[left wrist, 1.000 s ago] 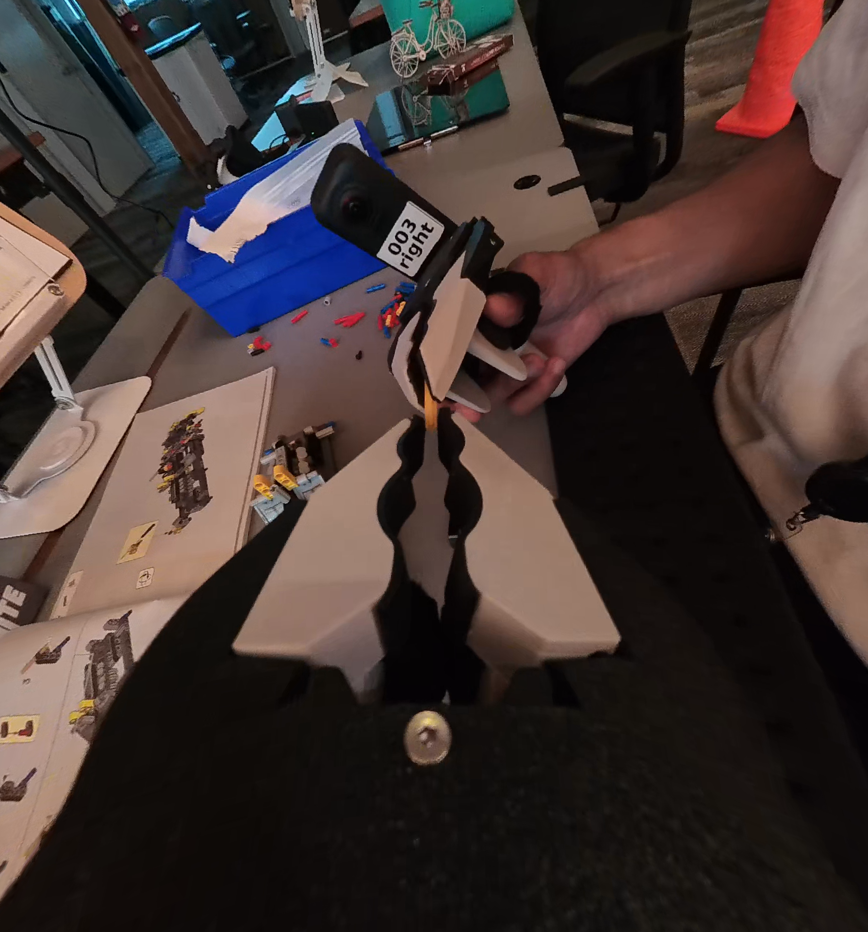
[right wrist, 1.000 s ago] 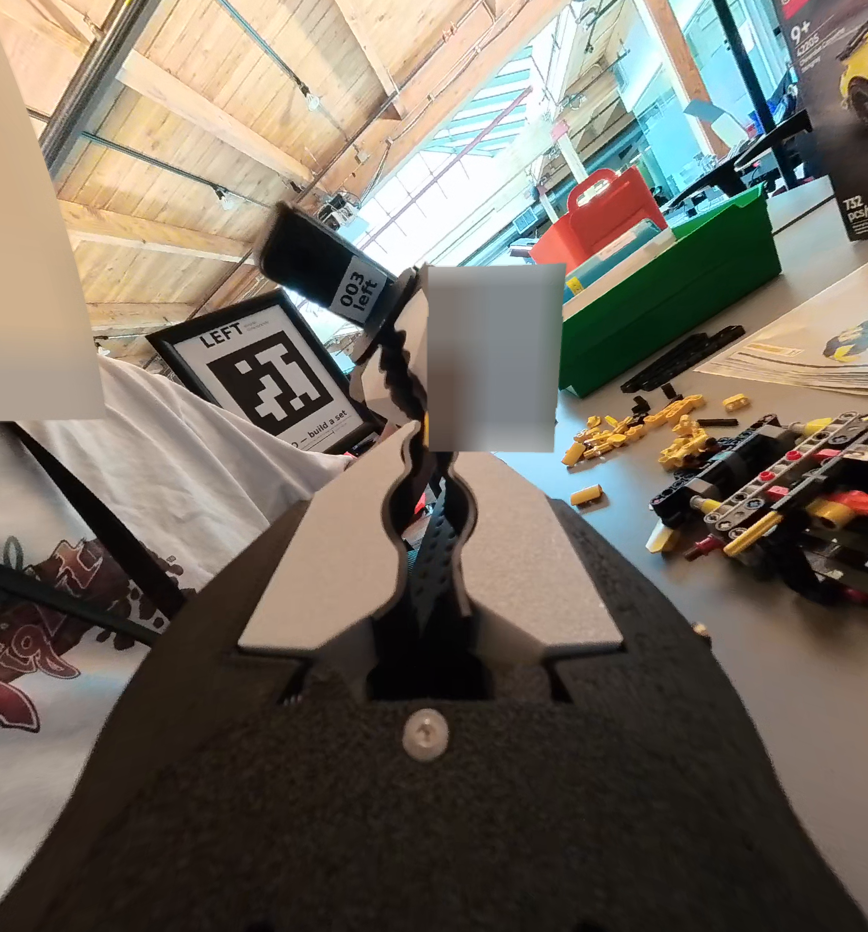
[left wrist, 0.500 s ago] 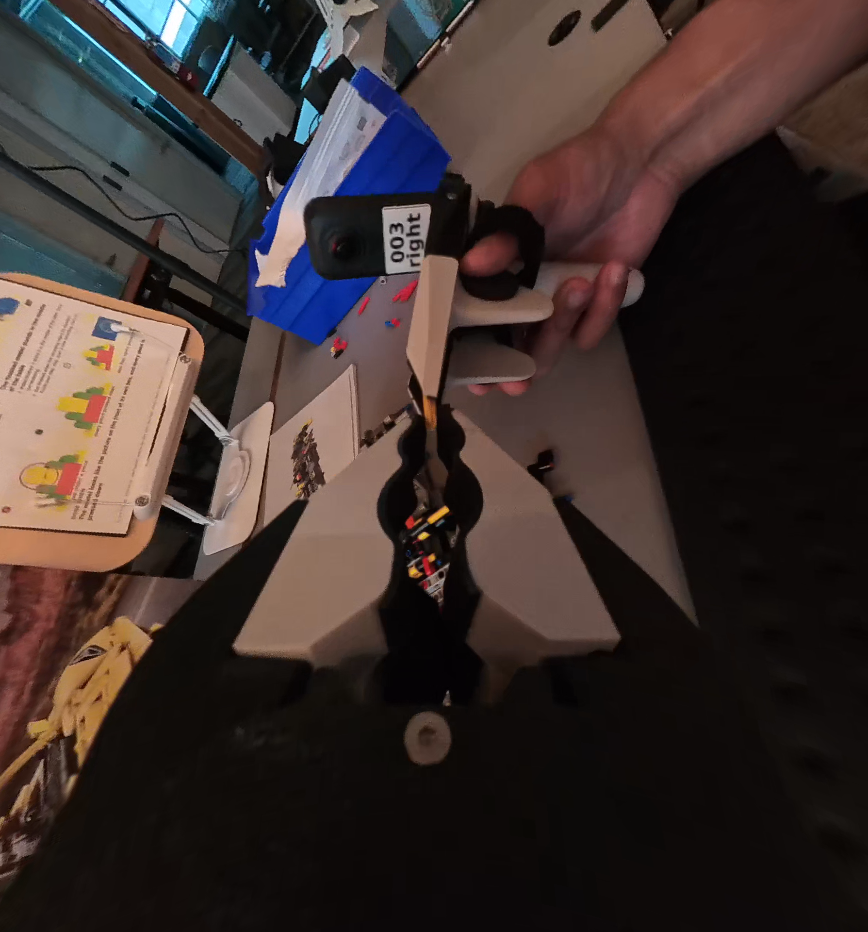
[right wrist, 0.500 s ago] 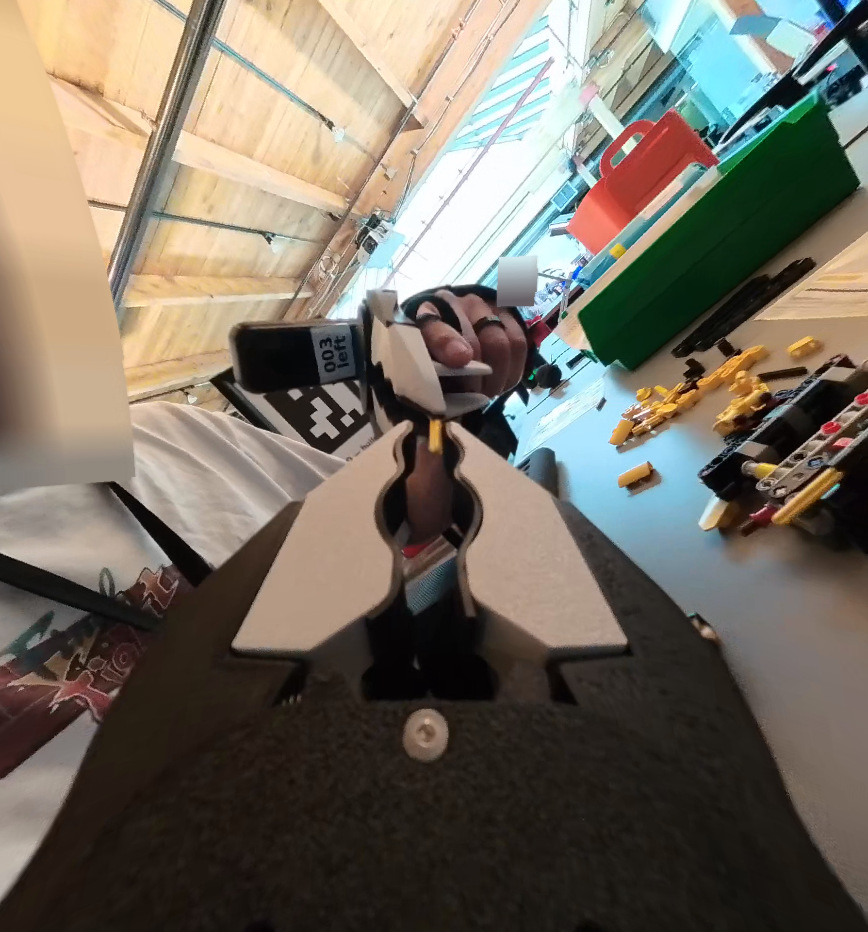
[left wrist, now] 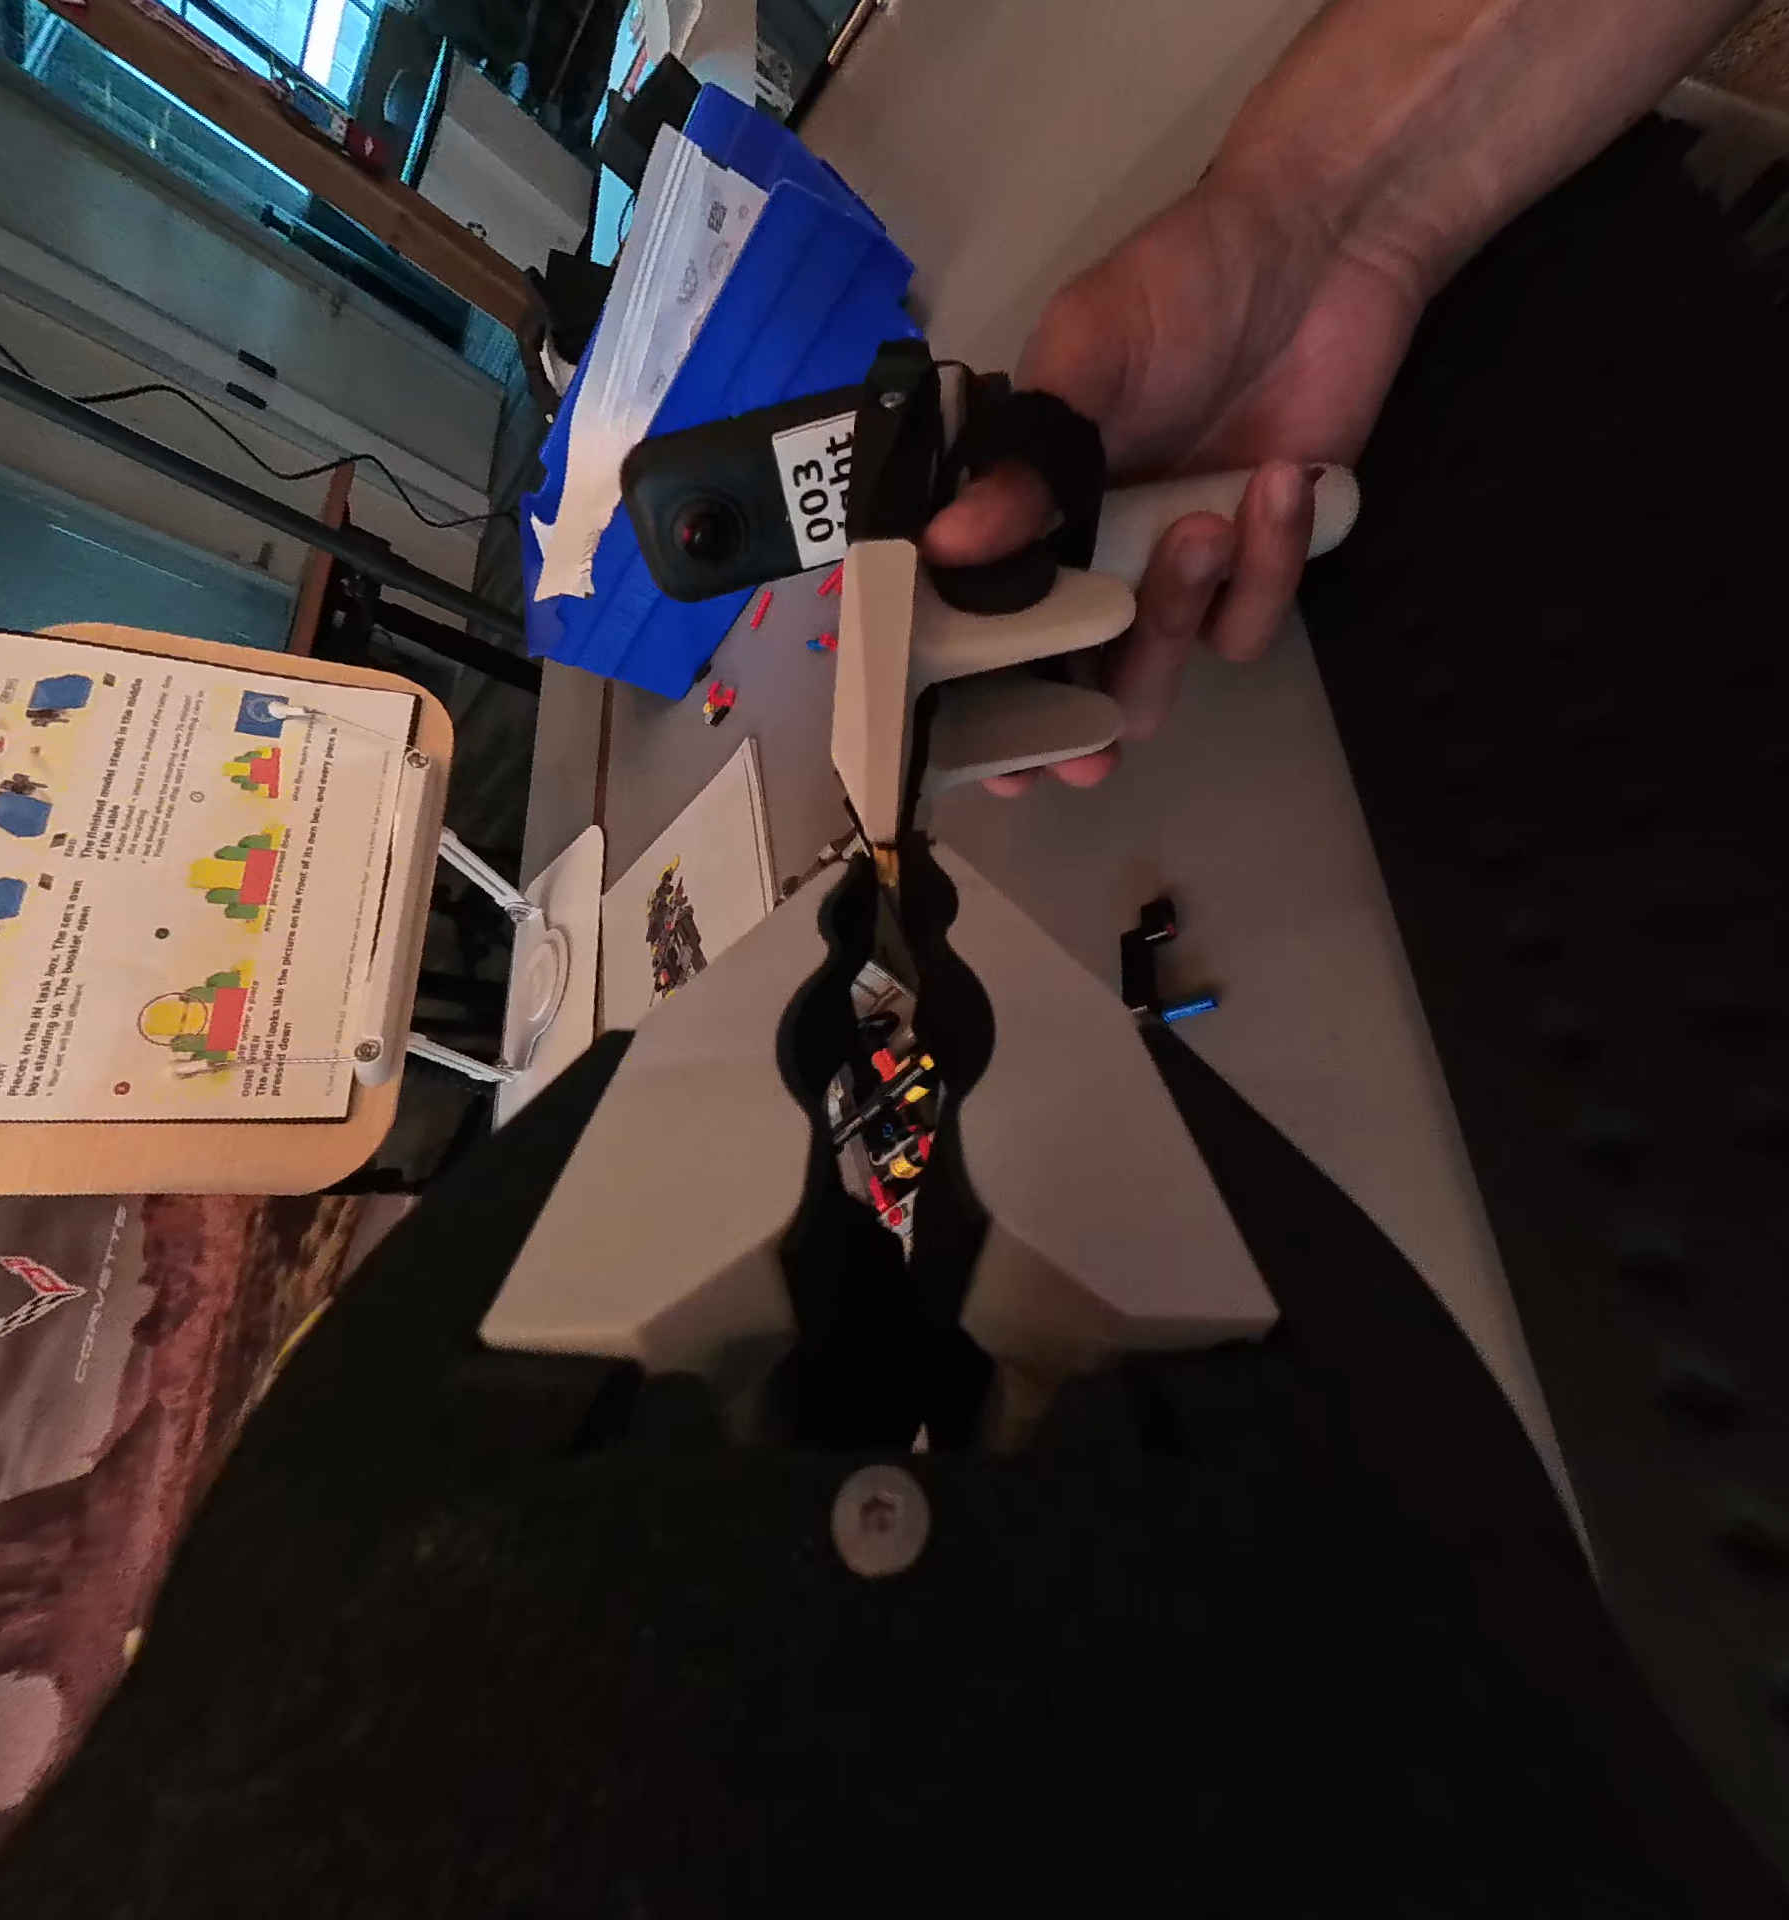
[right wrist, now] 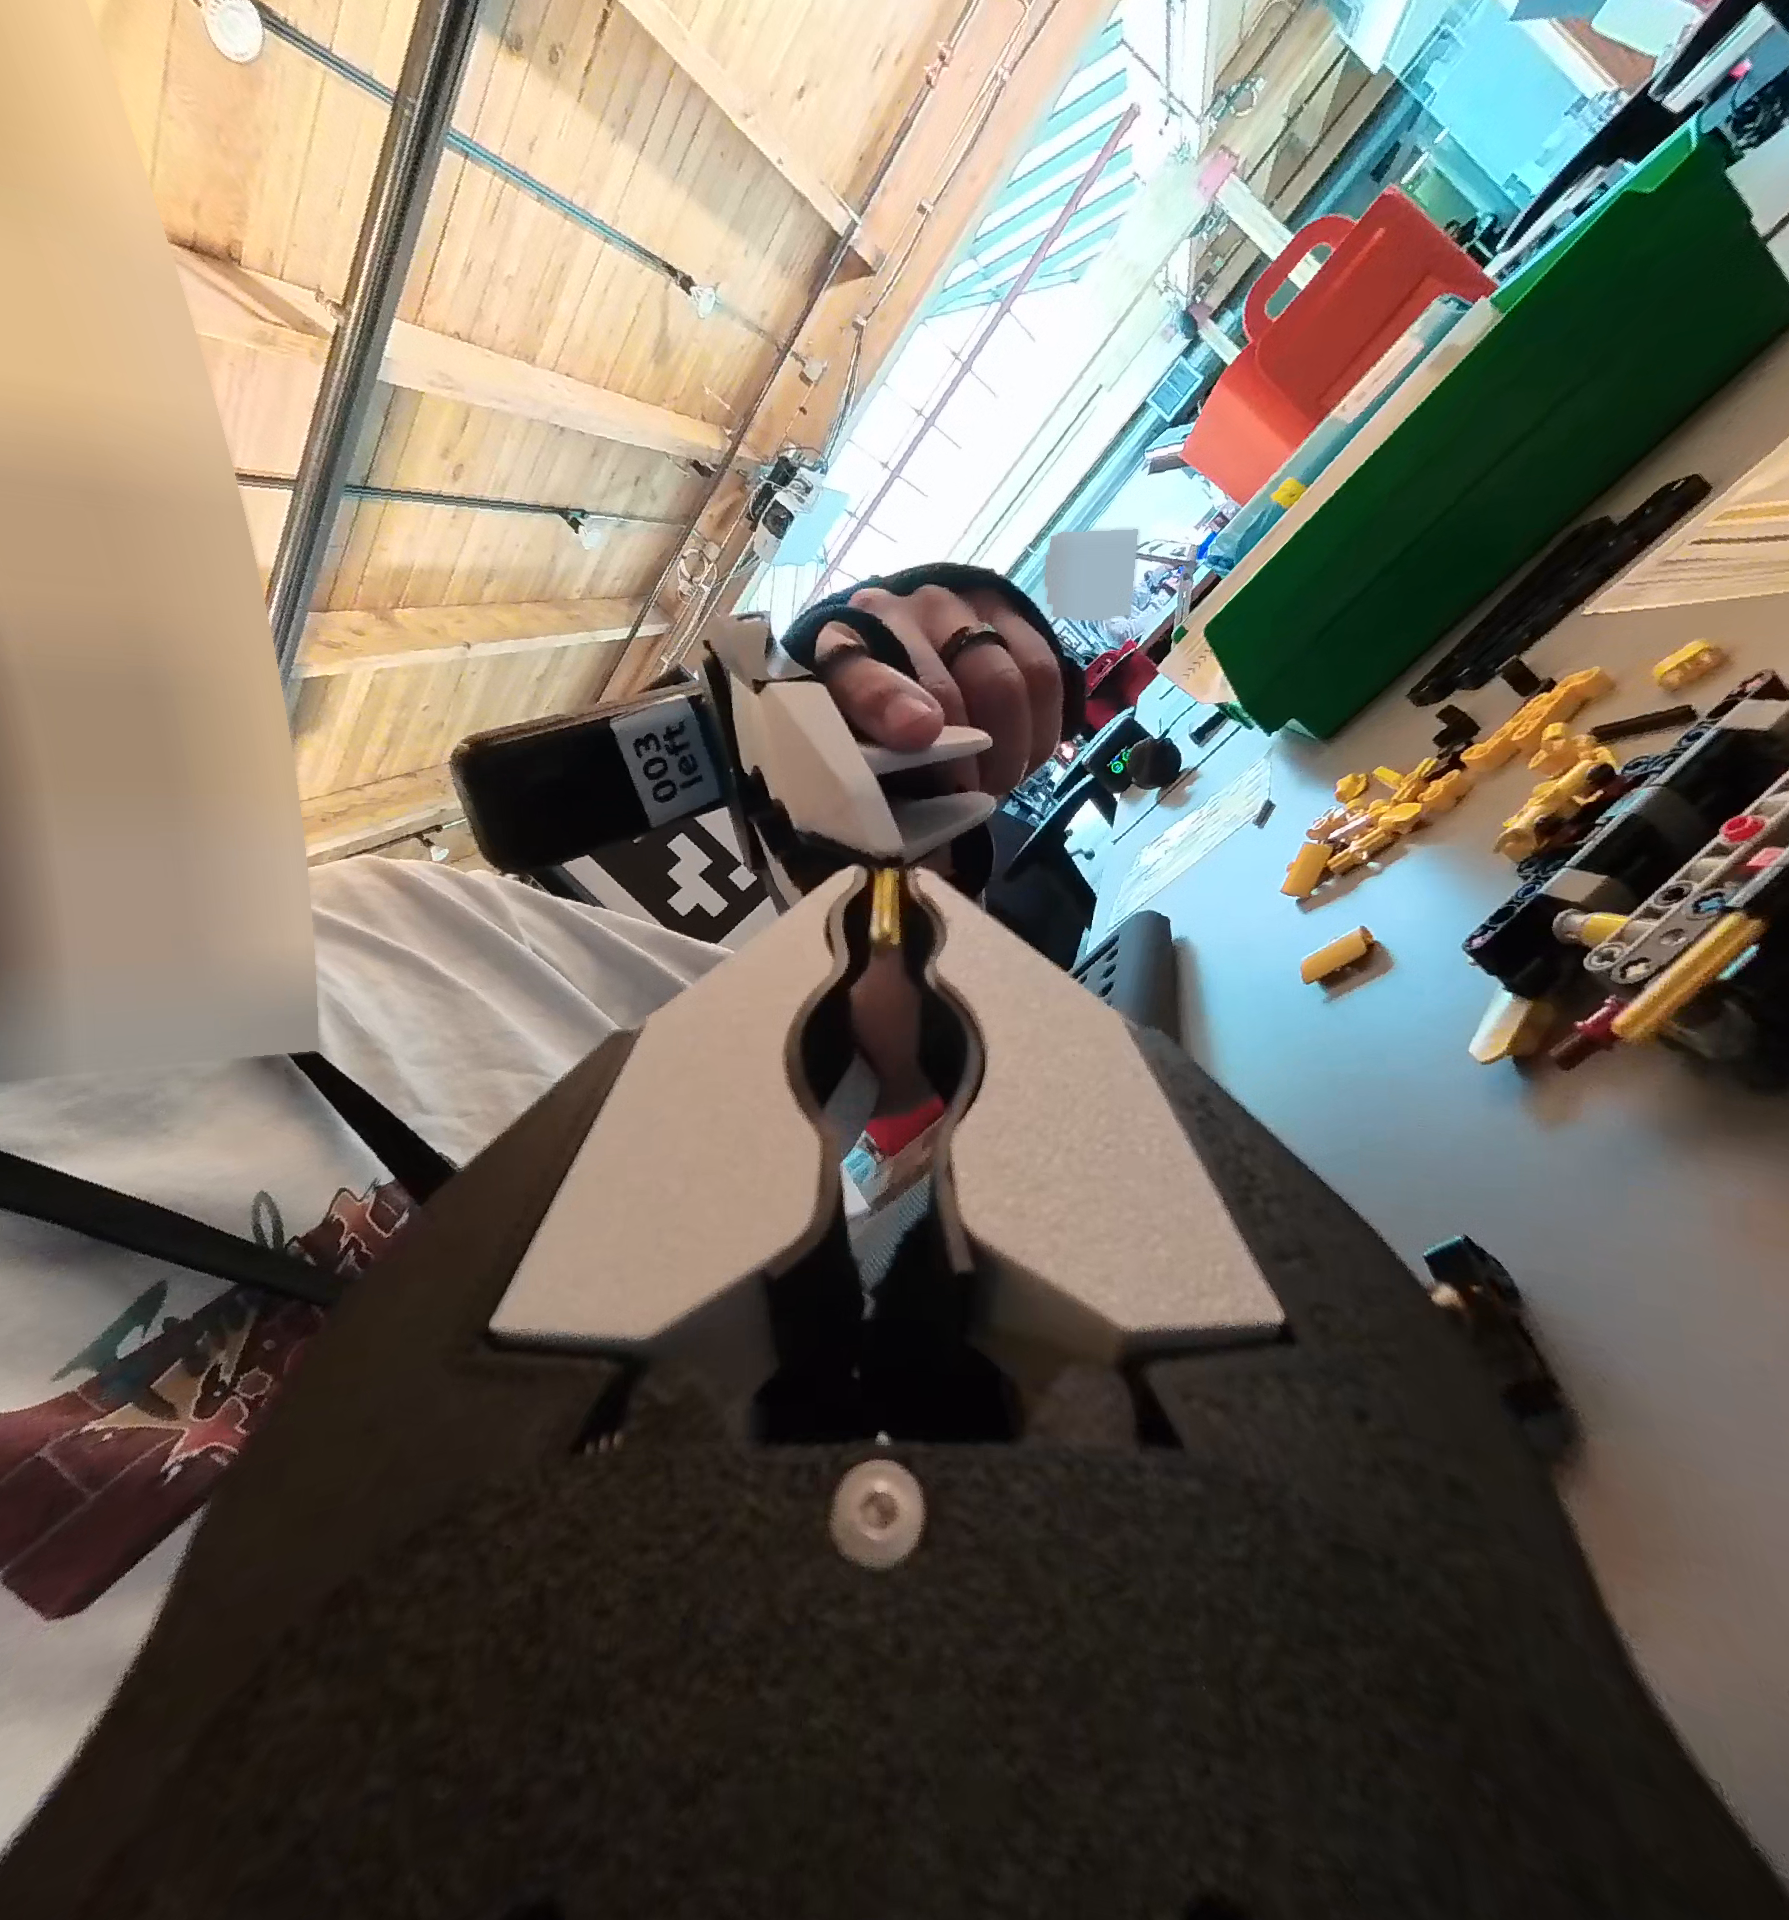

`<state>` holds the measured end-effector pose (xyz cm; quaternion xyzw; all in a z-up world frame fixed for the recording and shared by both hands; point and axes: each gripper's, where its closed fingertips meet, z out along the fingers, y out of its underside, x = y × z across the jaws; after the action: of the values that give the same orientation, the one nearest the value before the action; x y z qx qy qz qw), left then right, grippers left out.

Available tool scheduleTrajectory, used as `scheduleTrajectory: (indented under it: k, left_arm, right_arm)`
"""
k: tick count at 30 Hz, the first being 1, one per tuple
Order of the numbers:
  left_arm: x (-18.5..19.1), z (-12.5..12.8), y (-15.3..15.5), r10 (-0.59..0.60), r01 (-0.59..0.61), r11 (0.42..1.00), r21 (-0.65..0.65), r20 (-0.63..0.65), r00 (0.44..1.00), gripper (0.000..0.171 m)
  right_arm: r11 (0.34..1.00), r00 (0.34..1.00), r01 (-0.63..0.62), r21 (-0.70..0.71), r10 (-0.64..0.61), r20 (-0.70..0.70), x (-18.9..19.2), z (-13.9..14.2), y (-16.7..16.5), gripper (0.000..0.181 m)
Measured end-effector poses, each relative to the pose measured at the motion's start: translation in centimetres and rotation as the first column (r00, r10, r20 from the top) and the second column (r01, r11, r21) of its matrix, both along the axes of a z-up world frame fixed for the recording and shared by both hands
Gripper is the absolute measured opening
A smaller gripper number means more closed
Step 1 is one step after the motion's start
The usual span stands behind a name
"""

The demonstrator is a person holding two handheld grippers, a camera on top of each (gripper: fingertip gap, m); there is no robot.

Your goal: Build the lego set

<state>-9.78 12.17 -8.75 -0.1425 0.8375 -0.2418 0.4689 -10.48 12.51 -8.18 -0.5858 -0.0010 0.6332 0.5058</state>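
Observation:
My left gripper (left wrist: 886, 875) and right gripper (right wrist: 885, 896) meet tip to tip in the air above the table. Both are shut, and a small yellow pin (right wrist: 884, 921) is pinched where the tips meet; it also shows in the left wrist view (left wrist: 888, 862). The right gripper (left wrist: 874, 727) is seen edge-on in a hand in the left wrist view. The left gripper (right wrist: 848, 821) is seen in a hand in the right wrist view. A partly built black and grey model (right wrist: 1648, 914) lies on the table to the right.
Loose yellow pieces (right wrist: 1409, 800) lie beside a green bin (right wrist: 1492, 468) and a red container (right wrist: 1326, 301). A blue bin (left wrist: 765, 416), an instruction booklet (left wrist: 703, 904), a sheet on a stand (left wrist: 163, 883) and a small black piece (left wrist: 1150, 925) show in the left wrist view. The grippers are tip to tip, or close to it.
Both grippers have rolled and tilted together while staying tip to tip with the yellow pin between them. The left wrist view has turned toward the sheet on the stand.

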Motion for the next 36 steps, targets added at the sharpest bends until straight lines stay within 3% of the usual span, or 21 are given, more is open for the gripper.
scheduleTrajectory:
  k: [5,7,8,11,14,18,25,31,34,36]
  left_arm:
    - [0.5,-1.3,0.5,0.066,-0.088,0.983,-0.158,-0.141,0.988,0.004]
    - [0.8,-3.3,1.3,0.125,-0.220,0.931,-0.291,-0.310,0.942,0.011]
    - [0.6,-5.1,1.3,0.129,-0.281,0.907,-0.313,-0.430,0.894,0.015]
    - [0.2,-9.5,1.0,0.124,-0.345,0.905,-0.248,-0.623,0.772,0.022]
    - [0.7,-11.7,1.0,0.148,-0.373,0.911,-0.176,-0.705,0.693,0.023]
    - [1.3,-12.5,1.0,0.164,-0.359,0.928,-0.104,-0.750,0.641,0.024]
    - [2.0,-13.3,0.1,0.154,-0.289,0.957,-0.034,-0.782,0.604,0.021]
    - [2.3,-13.7,-0.2,0.156,-0.259,0.966,-0.005,-0.789,0.594,0.014]
    - [2.7,-13.2,-0.2,0.146,-0.282,0.958,-0.052,-0.758,0.636,0.013]
    - [4.2,-11.4,-0.5,0.125,-0.353,0.914,-0.202,-0.685,0.717,0.013]
  right_arm:
    - [0.995,0.986,0.102,-0.008,-0.100,0.136,1.4,-0.7,0.1,0.002]
    - [0.969,0.941,0.247,0.017,-0.244,0.233,4.2,-0.6,-0.3,0.003]
    - [0.943,0.893,0.332,0.024,-0.322,0.316,5.8,-1.0,-0.6,0.003]
    - [0.846,0.724,0.524,0.102,-0.505,0.470,9.0,-1.6,-2.1,0.003]
    - [0.784,0.646,0.591,0.187,-0.600,0.472,9.4,-1.6,-3.4,0.003]
    - [0.729,0.578,0.621,0.289,-0.675,0.460,9.7,-0.4,-4.2,0.003]
    - [0.764,0.647,0.590,0.259,-0.640,0.415,9.4,-0.4,-4.4,0.003]
    - [0.767,0.662,0.589,0.255,-0.639,0.392,9.5,-0.2,-4.7,0.003]
    - [0.765,0.662,0.592,0.255,-0.641,0.388,9.6,-0.1,-4.7,0.003]
    - [0.762,0.658,0.594,0.258,-0.645,0.388,9.6,-0.1,-4.8,0.003]
